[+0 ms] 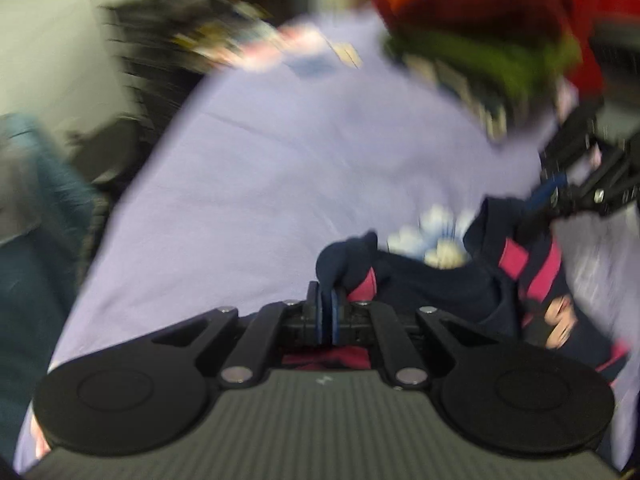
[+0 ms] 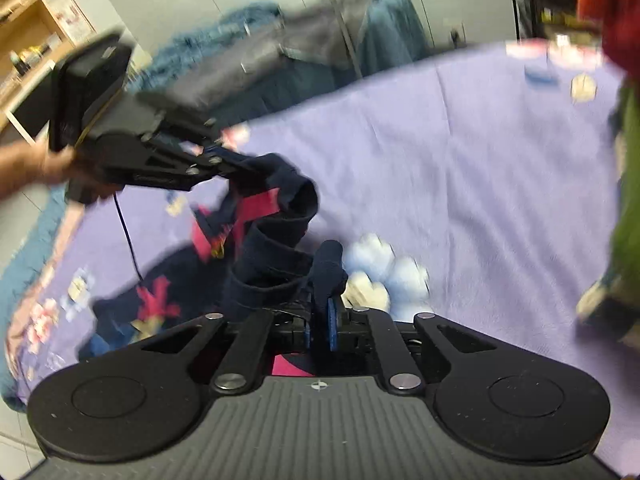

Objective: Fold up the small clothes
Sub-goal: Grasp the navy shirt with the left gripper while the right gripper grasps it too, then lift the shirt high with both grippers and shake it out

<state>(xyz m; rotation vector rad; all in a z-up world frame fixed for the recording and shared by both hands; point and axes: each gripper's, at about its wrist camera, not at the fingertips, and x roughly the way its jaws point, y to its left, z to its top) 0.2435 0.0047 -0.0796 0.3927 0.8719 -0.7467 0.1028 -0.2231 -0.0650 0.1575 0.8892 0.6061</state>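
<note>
A small navy garment with pink stripes (image 1: pixel 516 276) hangs between my two grippers above a lilac blanket (image 1: pixel 280 168). My left gripper (image 1: pixel 329 300) is shut on one navy edge of it. My right gripper (image 2: pixel 326 312) is shut on another navy edge; the cloth (image 2: pixel 276 256) bunches in folds to its left. In the right wrist view my left gripper (image 2: pixel 224 160) comes in from the left with a corner pinched. In the left wrist view my right gripper (image 1: pixel 548 196) shows at the right, also holding the cloth. Both views are blurred.
The blanket (image 2: pixel 460 152) has a white and blue flower print (image 2: pixel 384 276). A pile of green and red clothes (image 1: pixel 500 56) lies at the far right. Blue and grey bedding (image 2: pixel 320 60) lies beyond the blanket. A wooden shelf (image 2: pixel 24 40) stands at the far left.
</note>
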